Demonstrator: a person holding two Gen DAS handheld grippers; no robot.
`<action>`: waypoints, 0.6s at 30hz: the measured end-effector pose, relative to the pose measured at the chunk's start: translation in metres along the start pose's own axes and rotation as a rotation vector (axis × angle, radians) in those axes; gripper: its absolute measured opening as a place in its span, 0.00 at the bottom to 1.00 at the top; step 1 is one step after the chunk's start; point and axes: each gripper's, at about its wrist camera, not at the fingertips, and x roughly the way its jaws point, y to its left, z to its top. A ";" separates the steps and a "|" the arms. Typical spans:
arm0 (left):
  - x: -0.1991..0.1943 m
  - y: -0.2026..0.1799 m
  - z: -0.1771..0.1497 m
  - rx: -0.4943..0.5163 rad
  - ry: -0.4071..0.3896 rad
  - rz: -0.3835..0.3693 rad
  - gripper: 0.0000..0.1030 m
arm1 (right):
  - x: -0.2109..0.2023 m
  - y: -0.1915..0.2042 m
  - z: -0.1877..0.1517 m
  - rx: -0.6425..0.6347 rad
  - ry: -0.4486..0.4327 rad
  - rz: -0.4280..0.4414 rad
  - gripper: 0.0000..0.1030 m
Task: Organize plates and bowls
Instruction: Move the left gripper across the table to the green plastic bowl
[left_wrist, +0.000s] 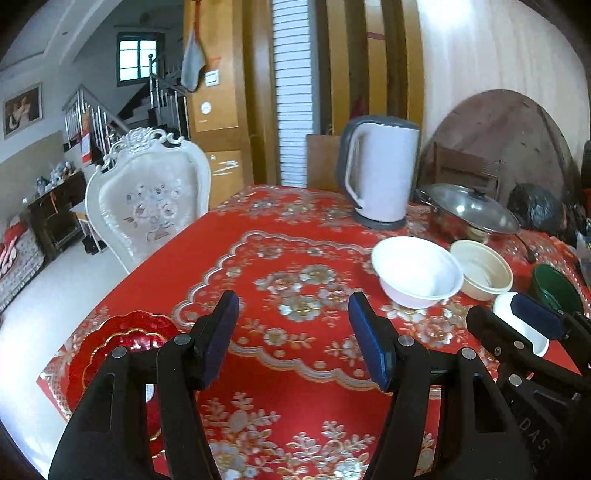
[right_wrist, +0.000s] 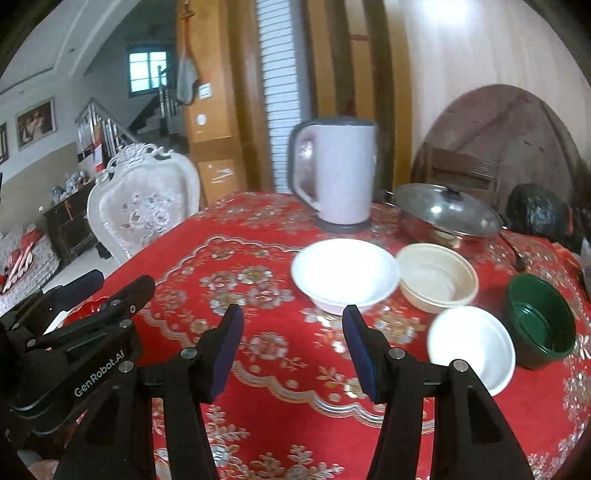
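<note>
Red scalloped plates (left_wrist: 125, 332) lie stacked at the table's near left corner, partly hidden behind my left gripper's arm. My left gripper (left_wrist: 293, 301) hangs open over the red tablecloth with nothing between its blue pads. To the right stand a large white bowl (right_wrist: 345, 273), a cream bowl (right_wrist: 437, 277), a small white bowl (right_wrist: 471, 350) and a dark green bowl (right_wrist: 541, 321), all upright and separate. My right gripper (right_wrist: 293, 314) is open and empty, just in front of the large white bowl.
A white electric kettle (left_wrist: 380, 170) and a steel pan with a glass lid (left_wrist: 469, 210) stand behind the bowls. A black bag (left_wrist: 535, 210) sits at the far right. An ornate white chair (left_wrist: 147, 199) stands at the table's left edge.
</note>
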 end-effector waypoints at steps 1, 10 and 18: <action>0.000 -0.006 0.000 0.009 0.001 -0.003 0.61 | 0.000 -0.004 -0.001 0.005 0.002 -0.005 0.54; 0.014 -0.026 -0.003 0.039 0.029 -0.013 0.61 | -0.004 -0.040 -0.010 0.063 0.020 -0.041 0.54; 0.055 -0.027 0.009 0.003 0.157 -0.092 0.60 | -0.002 -0.080 -0.023 0.145 0.057 -0.082 0.56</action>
